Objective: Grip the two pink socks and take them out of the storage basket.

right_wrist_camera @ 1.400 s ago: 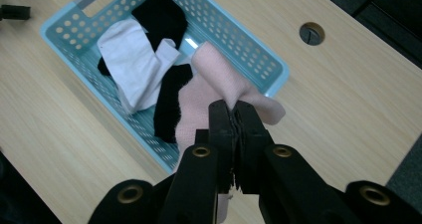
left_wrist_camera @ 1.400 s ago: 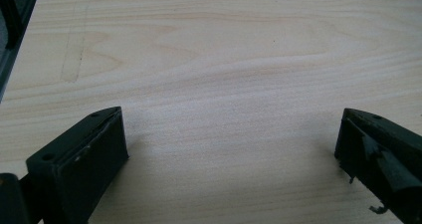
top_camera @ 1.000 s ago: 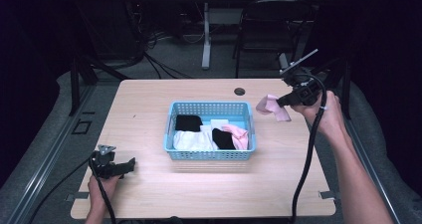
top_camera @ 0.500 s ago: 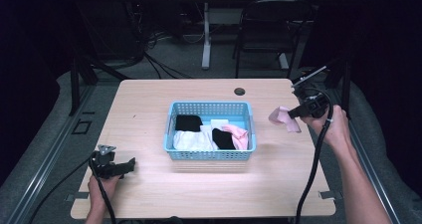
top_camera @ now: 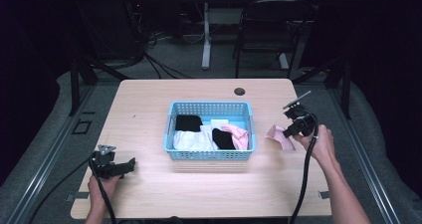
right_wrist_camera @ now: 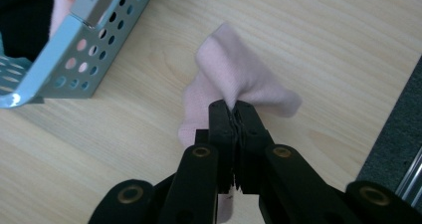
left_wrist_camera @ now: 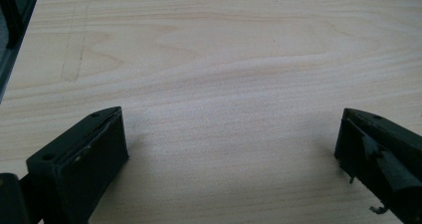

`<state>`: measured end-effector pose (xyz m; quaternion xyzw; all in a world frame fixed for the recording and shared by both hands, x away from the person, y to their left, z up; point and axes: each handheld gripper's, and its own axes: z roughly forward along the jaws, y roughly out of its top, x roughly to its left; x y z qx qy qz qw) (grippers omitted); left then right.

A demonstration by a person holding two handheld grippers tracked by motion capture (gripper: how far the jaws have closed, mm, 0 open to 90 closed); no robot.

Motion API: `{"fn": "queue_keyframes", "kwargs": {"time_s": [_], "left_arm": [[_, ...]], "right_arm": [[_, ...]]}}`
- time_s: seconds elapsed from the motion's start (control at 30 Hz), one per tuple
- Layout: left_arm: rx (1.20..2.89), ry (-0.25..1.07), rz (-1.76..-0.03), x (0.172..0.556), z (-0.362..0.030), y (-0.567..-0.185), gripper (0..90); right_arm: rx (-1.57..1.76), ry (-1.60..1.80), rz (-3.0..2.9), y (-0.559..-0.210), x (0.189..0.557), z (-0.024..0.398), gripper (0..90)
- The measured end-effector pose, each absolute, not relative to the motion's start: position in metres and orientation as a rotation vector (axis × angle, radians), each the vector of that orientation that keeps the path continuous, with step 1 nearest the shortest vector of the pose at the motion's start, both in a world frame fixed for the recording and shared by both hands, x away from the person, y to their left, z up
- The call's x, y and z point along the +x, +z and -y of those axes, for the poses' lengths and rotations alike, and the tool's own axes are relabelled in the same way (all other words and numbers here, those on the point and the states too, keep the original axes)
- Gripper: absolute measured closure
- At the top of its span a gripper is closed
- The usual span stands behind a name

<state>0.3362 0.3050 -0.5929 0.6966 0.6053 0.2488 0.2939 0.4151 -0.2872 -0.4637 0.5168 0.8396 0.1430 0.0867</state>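
One light-wood table point(top_camera: 149, 104) is carrying one blue perforated basket point(top_camera: 209, 156), which is sitting near its middle. One pink cloth point(top_camera: 276, 135) is lying on the wood just to the right of the basket, close to it but not touching it in the high view.

The right gripper point(top_camera: 289, 130) is pinching this pink cloth: in the right gripper view its two black jaws are pressed together on a raised fold of the fabric point(right_wrist_camera: 234, 79), while the rest of the cloth is spreading onto the table around and below the jaws. A corner of the basket point(right_wrist_camera: 64, 59) is standing off to the upper left there, apart from the cloth. The person's right hand point(top_camera: 321, 142) is gripping the tool near the table's right edge, and one black cable is trailing back along the forearm.

Inside the basket, about five pieces of fabric are lying: two black pieces point(top_camera: 188, 122), two white pieces point(top_camera: 191, 141) and one pink piece point(top_camera: 238, 136); how they are folded is not clear.

The left gripper point(top_camera: 130, 164) is lying low over the front left part of the table, held by the left hand point(top_camera: 102, 184). Its two jaws are standing wide apart, released, with bare wood between them in the left gripper view.

One dark round hole point(top_camera: 239, 91) is showing near the table's far edge.
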Motion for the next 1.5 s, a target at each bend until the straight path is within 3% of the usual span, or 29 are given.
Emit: {"fn": "queue_keyframes", "kwargs": {"time_s": [0.5,0.53,0.6,0.67,0.7,0.8,0.83,1.07,1.5], "left_arm": [[1.855,0.662,-1.612,0.336,-0.305,-0.593,0.1],[1.854,0.664,-1.612,0.336,-0.305,-0.593,0.1],[1.854,0.664,-1.612,0.336,-0.305,-0.593,0.1],[1.854,0.663,-1.612,0.336,-0.305,-0.593,0.1],[1.854,0.663,-1.612,0.336,-0.305,-0.593,0.0],[1.854,0.664,-1.612,0.336,-0.305,-0.593,0.0],[1.854,0.664,-1.612,0.336,-0.305,-0.593,0.0],[1.855,0.662,-1.612,0.336,-0.305,-0.593,0.0],[1.856,0.662,-1.612,0.336,-0.305,-0.593,0.0]], "right_arm": [[1.643,0.435,-2.55,-0.508,0.417,0.291,85.3],[1.638,0.46,-2.53,-0.504,0.415,0.292,74.9],[1.636,0.46,-2.538,-0.503,0.414,0.292,73.4],[1.639,0.478,-2.526,-0.499,0.41,0.294,57.4],[1.639,0.478,-2.526,-0.499,0.41,0.294,57.4],[1.638,0.517,-2.501,-0.488,0.407,0.297,43.2],[1.638,0.517,-2.501,-0.488,0.407,0.297,43.2],[1.55,0.648,-2.464,-0.44,0.399,0.294,21.1],[1.372,0.713,-2.503,-0.402,0.4,0.258,7.0]]}}
